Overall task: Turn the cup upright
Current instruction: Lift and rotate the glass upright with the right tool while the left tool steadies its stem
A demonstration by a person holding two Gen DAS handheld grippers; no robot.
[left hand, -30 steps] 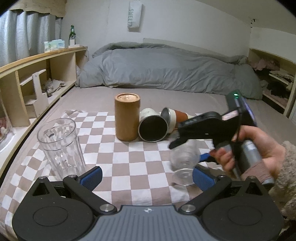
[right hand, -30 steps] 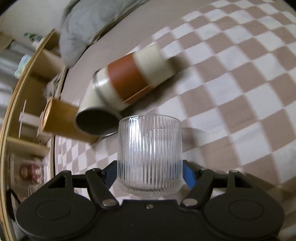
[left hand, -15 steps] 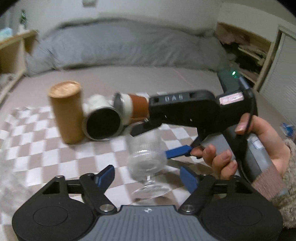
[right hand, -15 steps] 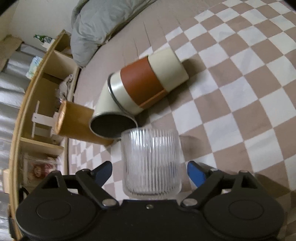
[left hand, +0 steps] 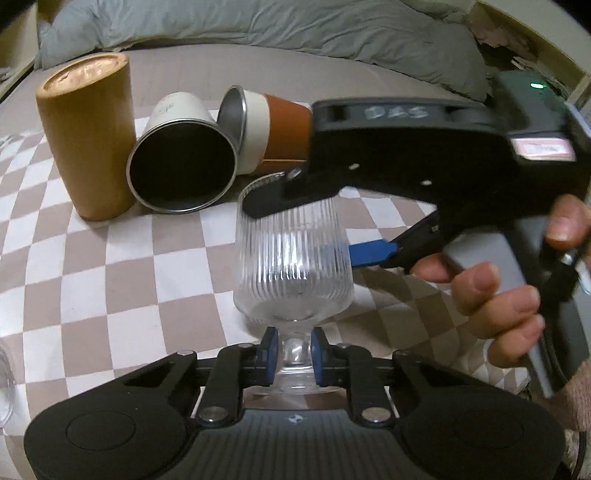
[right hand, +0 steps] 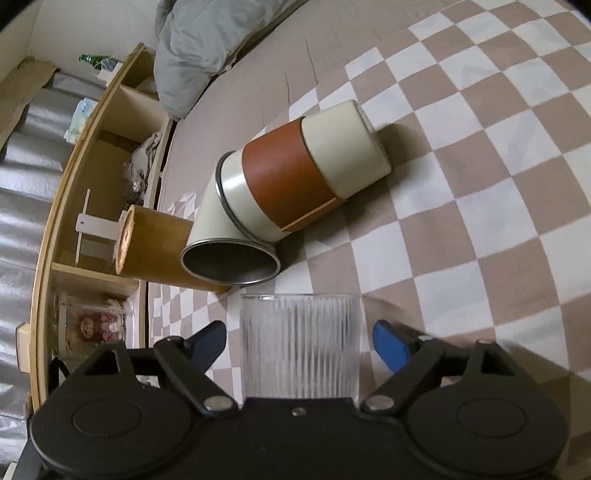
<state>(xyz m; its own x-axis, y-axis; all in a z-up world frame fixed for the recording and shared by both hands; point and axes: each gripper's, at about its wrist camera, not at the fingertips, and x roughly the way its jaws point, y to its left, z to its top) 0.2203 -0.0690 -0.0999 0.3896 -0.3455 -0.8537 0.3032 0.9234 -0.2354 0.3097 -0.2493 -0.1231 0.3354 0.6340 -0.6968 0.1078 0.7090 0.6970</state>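
A clear ribbed stemmed glass (left hand: 293, 258) stands upright on the checkered cloth (left hand: 110, 266). My left gripper (left hand: 293, 349) is shut on its short stem, blue pads on both sides. My right gripper (right hand: 299, 341) is open around the glass bowl (right hand: 300, 345), its blue fingers (right hand: 388, 345) standing clear of the sides. In the left wrist view the right gripper's body (left hand: 406, 147) reaches over the glass from the right.
Behind the glass, a cream metal cup (left hand: 181, 162) and a cream-and-brown cup (left hand: 273, 133) lie on their sides. A tan cylinder (left hand: 90, 136) stands upright at their left. A wooden shelf (right hand: 92, 155) runs along the left. A grey duvet (left hand: 277, 26) lies behind.
My right gripper opened and let go of the glass bowl. My left gripper moved in and closed on the stem.
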